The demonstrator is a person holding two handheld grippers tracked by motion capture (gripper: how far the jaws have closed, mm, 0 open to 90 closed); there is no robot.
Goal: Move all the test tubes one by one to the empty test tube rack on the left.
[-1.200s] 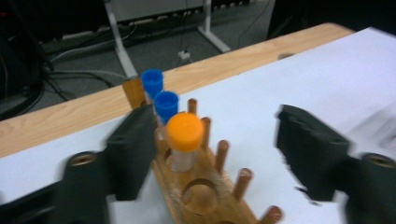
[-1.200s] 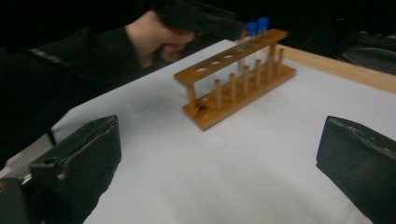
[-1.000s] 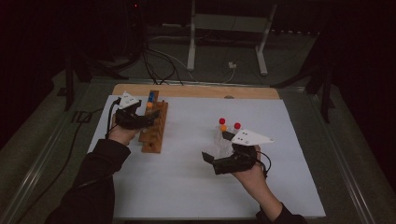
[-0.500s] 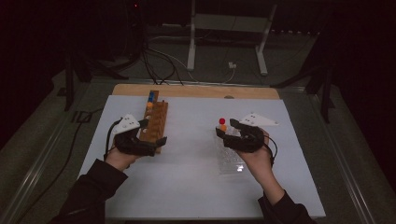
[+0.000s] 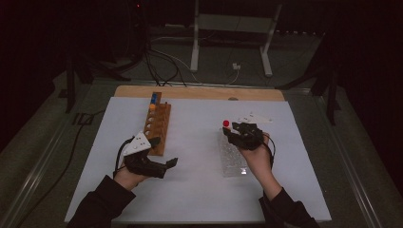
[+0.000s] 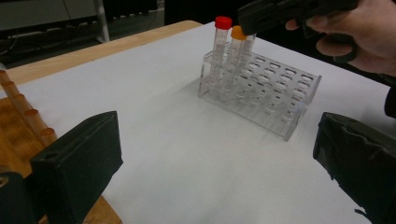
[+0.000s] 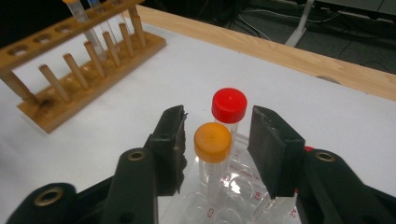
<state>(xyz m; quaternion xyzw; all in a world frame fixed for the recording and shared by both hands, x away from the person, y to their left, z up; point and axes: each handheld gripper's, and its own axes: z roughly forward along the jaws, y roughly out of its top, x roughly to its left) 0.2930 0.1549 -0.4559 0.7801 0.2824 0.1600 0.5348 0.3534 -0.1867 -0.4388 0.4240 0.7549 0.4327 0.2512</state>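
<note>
Orange-capped tube (image 7: 212, 137) stands upright in the clear plastic rack (image 5: 233, 154) on the white counter (image 5: 199, 190), at the rack's far end, just in front of a red-capped tube (image 7: 229, 105) that stands in the next hole behind it. The right tongs (image 7: 215, 140) hang over that end of the rack with the orange cap between the two pads; the jaws have just been closing in on it, yet a sliver of gap shows on each side of the cap, so the pads do not press on it. In the left gripper view the right tongs sit above the two tubes (image 6: 236, 51). The left tongs (image 5: 166, 164) rest low near the counter's left side, jaws spread wide with nothing between them, just beside the near end of the wooden rack (image 5: 157, 126). That wooden rack carries two tubes at its far end, one with an orange cap and one with a blue cap.
</note>
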